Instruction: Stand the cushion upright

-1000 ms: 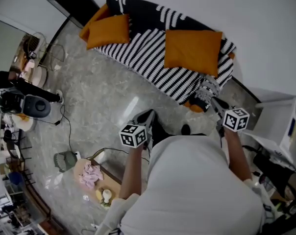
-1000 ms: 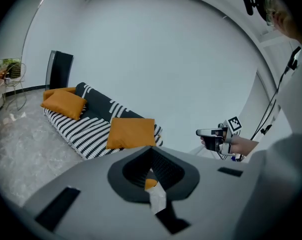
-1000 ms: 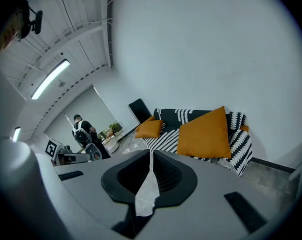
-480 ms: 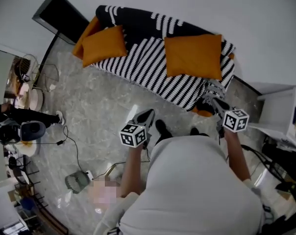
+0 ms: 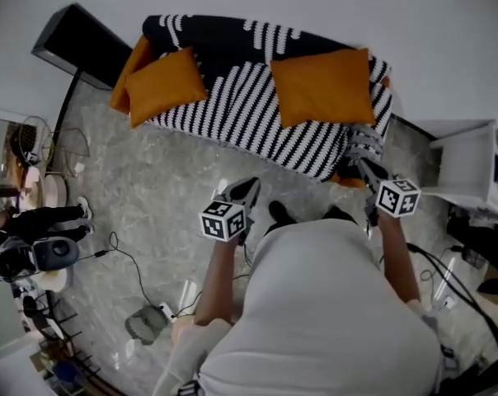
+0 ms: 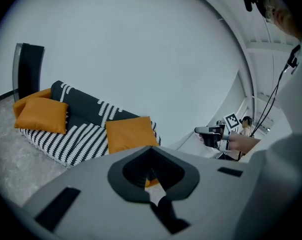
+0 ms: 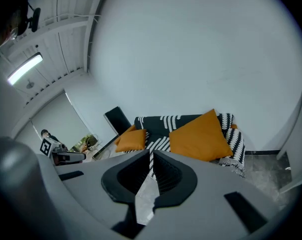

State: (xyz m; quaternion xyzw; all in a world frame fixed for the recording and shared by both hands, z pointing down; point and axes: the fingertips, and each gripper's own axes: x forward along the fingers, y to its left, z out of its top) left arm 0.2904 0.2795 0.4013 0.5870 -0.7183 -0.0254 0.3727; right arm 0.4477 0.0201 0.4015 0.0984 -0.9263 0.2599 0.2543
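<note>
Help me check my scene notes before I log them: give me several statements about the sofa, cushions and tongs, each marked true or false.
1. A left cushion and a right cushion, both orange, lie on the sofa. True.
2. The left tongs grip the left cushion. False: they are shut on nothing, out over the floor, short of the sofa.
3. The sofa is covered in black-and-white stripes. True.
4. The right tongs stand wide open. False: they are shut and empty.
</note>
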